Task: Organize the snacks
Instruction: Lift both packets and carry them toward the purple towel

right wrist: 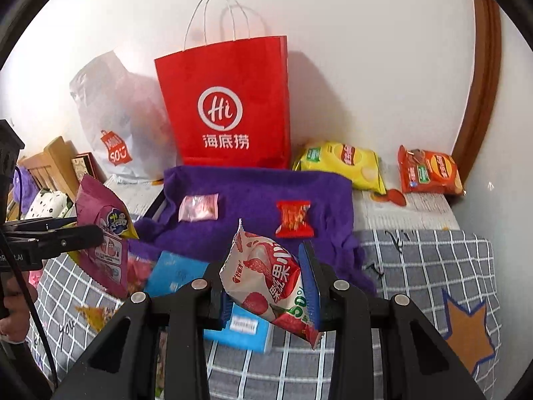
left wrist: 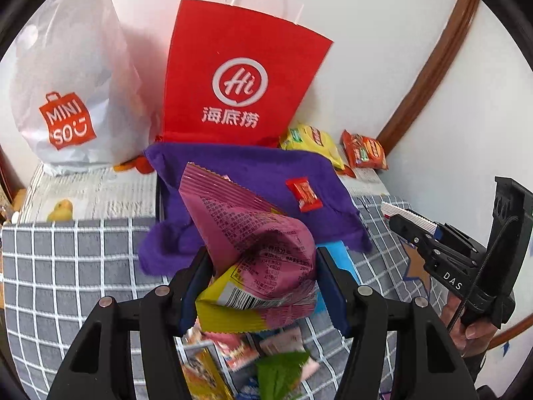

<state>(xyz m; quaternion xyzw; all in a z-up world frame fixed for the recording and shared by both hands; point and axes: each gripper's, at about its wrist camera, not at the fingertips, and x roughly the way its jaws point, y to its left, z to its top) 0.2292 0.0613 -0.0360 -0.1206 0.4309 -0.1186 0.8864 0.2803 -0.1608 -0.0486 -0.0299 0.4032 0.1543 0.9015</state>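
My left gripper (left wrist: 263, 283) is shut on a pink and yellow snack bag (left wrist: 246, 243), held above the checked cloth; it also shows in the right wrist view (right wrist: 103, 243). My right gripper (right wrist: 266, 286) is shut on a white and red strawberry snack packet (right wrist: 266, 280), in front of the purple cloth (right wrist: 253, 196). On the purple cloth lie a small red packet (right wrist: 293, 219) and a small pink packet (right wrist: 199, 207). A red paper bag (right wrist: 230, 106) stands behind the cloth.
A white Miniso plastic bag (left wrist: 66, 100) stands left of the red bag. A yellow chip bag (right wrist: 343, 163) and an orange chip bag (right wrist: 429, 171) lie at the back right by the wall. A blue box (right wrist: 240, 330) and several loose snacks (left wrist: 240, 353) lie on the grey checked cloth (right wrist: 416, 266).
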